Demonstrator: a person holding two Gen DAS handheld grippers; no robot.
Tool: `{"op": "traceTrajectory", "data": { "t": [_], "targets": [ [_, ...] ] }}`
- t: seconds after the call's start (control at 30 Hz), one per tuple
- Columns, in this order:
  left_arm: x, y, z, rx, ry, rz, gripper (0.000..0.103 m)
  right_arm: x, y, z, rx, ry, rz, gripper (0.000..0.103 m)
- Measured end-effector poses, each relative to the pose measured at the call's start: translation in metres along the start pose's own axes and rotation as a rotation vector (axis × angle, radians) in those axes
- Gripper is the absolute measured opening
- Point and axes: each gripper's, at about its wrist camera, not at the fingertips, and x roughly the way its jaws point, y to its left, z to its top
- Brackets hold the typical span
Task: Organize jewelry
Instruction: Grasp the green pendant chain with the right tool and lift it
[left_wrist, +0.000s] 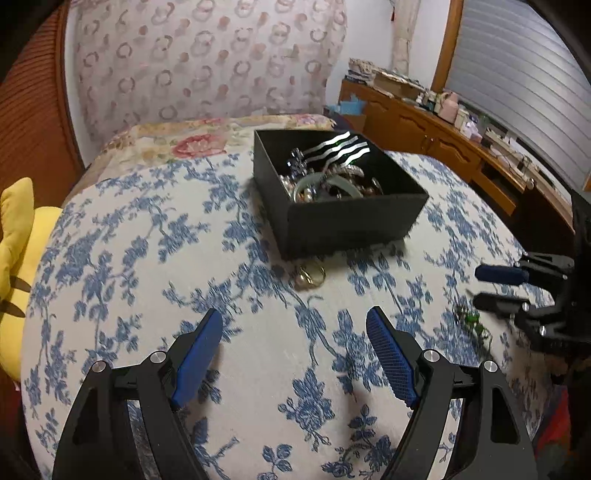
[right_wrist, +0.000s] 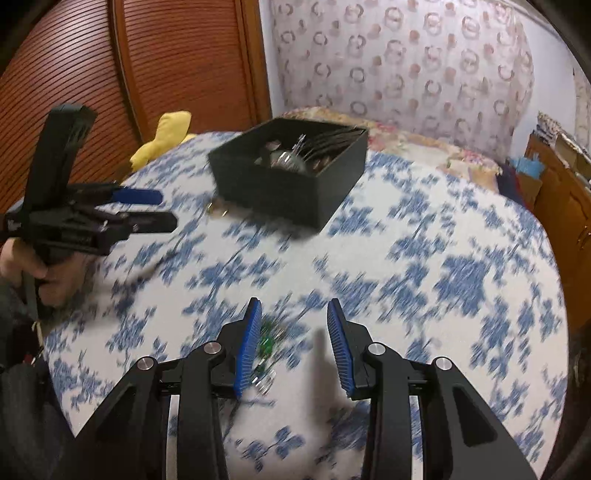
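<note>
A black open box (left_wrist: 354, 218) holding several bracelets and other jewelry (left_wrist: 325, 181) sits on the blue-flowered bedspread (left_wrist: 147, 258); it also shows in the right wrist view (right_wrist: 280, 184). A gold ring-shaped piece (left_wrist: 312, 276) lies on the cloth just in front of the box. A green beaded piece (left_wrist: 472, 319) lies at the right, below the right gripper (left_wrist: 480, 288); in the right wrist view the green piece (right_wrist: 267, 341) lies beside the left fingertip. My left gripper (left_wrist: 295, 325) is open and empty above the cloth. My right gripper (right_wrist: 293, 314) is open.
A yellow plush toy (left_wrist: 14, 258) lies at the bed's left edge. A patterned pillow (left_wrist: 207, 62) stands behind the box. A wooden sideboard (left_wrist: 443, 140) with clutter runs along the right. A slatted wooden door (right_wrist: 147, 74) is at the left.
</note>
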Motion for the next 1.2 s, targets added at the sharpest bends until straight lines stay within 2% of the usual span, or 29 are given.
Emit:
{"op": "traceTrajectory", "data": {
  "t": [0.43, 0.47, 0.5, 0.53, 0.7, 0.77, 0.83, 0.9, 1.0, 1.2],
  "targets": [
    [0.009, -0.003, -0.004, -0.003, 0.035, 0.000, 0.077, 0.007, 0.020, -0.011, -0.058, 0.042, -0.020, 0.039],
    [0.010, -0.004, -0.003, -0.002, 0.037, 0.000, 0.077, 0.008, 0.021, -0.011, -0.066, 0.043, -0.028, 0.031],
    [0.011, -0.005, -0.003, -0.001, 0.038, 0.001, 0.077, 0.008, 0.021, -0.011, -0.073, 0.041, -0.039, 0.016],
    [0.012, -0.006, -0.002, 0.001, 0.040, 0.002, 0.077, 0.009, 0.021, -0.011, -0.078, 0.040, -0.047, 0.008],
    [0.018, -0.009, 0.003, 0.006, 0.045, 0.005, 0.077, 0.007, 0.011, -0.006, -0.043, 0.026, -0.016, 0.007],
    [0.020, -0.010, 0.006, 0.012, 0.048, 0.009, 0.067, 0.002, 0.006, -0.003, -0.025, 0.010, 0.003, 0.007],
    [0.022, -0.009, 0.011, 0.010, 0.054, 0.009, 0.052, -0.003, 0.002, 0.002, -0.012, -0.010, 0.016, 0.007],
    [0.025, -0.008, 0.016, 0.003, 0.057, 0.001, 0.047, -0.005, -0.001, 0.006, -0.003, -0.020, 0.029, 0.007],
    [0.028, -0.009, 0.022, 0.011, 0.060, -0.005, 0.042, -0.006, -0.006, 0.013, -0.002, -0.030, 0.034, 0.007],
    [0.036, -0.012, 0.027, 0.018, 0.073, 0.007, 0.041, -0.004, -0.012, 0.023, -0.010, -0.036, 0.049, 0.007]
  ]
}}
